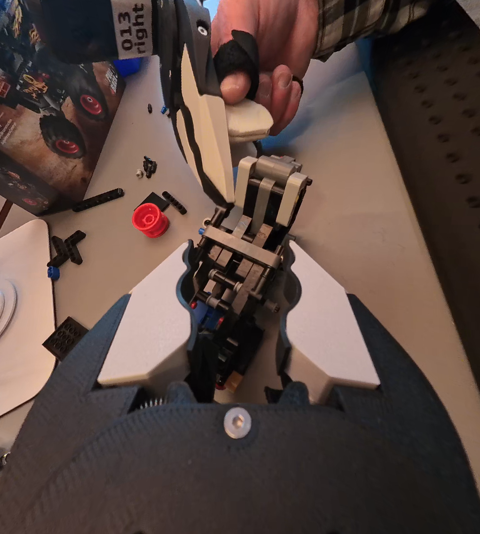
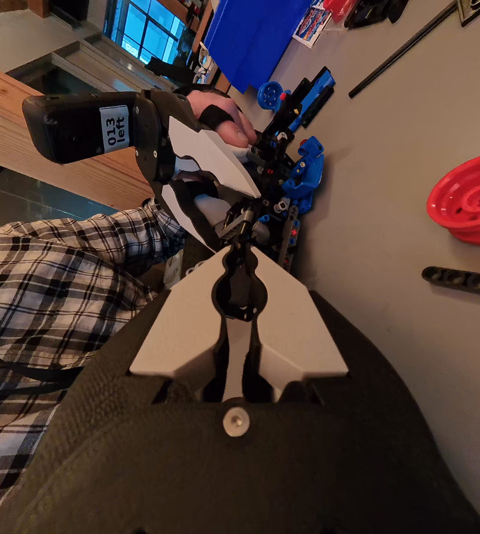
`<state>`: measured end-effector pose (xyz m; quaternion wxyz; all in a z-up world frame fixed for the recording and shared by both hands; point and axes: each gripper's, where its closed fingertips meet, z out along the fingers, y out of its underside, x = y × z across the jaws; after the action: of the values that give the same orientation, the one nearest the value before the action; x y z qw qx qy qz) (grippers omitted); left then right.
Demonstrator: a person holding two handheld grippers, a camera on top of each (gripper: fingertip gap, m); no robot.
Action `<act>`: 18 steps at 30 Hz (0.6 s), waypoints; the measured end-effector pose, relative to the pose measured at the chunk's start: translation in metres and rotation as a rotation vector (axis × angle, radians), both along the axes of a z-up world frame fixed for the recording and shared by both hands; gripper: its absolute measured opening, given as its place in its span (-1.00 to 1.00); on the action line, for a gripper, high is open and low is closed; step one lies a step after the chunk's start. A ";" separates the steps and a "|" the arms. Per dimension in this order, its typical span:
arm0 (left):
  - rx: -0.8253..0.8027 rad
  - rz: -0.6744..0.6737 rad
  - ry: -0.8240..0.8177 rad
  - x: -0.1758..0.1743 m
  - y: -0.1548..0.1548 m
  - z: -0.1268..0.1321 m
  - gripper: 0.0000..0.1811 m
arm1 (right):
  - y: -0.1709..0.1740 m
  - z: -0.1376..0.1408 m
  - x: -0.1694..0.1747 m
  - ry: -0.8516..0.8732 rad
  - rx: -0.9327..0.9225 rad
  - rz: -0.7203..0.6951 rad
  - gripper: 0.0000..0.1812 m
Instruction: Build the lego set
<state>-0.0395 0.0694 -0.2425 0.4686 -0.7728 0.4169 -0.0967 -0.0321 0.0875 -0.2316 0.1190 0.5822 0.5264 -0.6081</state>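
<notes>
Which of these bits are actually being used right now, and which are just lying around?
In use:
- lego chassis, clamped in left hand-held gripper
- right hand-held gripper, pinching a small black part onto it

Lying about:
- red wheel hub
- black beams
- set box
- black plate

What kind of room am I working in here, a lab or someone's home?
Probably a home or hobby space, not a lab: a pale table strewn with loose pieces, the set's box standing on it, and a window beyond wooden trim.

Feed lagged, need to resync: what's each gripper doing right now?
Left gripper: shut on the lego chassis.
Right gripper: shut on a small black piece at the chassis.
</notes>
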 end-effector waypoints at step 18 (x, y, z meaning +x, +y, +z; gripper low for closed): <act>-0.035 0.037 -0.033 -0.012 -0.003 0.013 -0.29 | 0.006 -0.001 -0.006 0.036 0.056 -0.030 -0.95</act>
<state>-0.0520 0.0664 -0.2291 0.4636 -0.7866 0.3932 -0.1079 -0.0377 0.0932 -0.2326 0.0843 0.5819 0.5365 -0.6053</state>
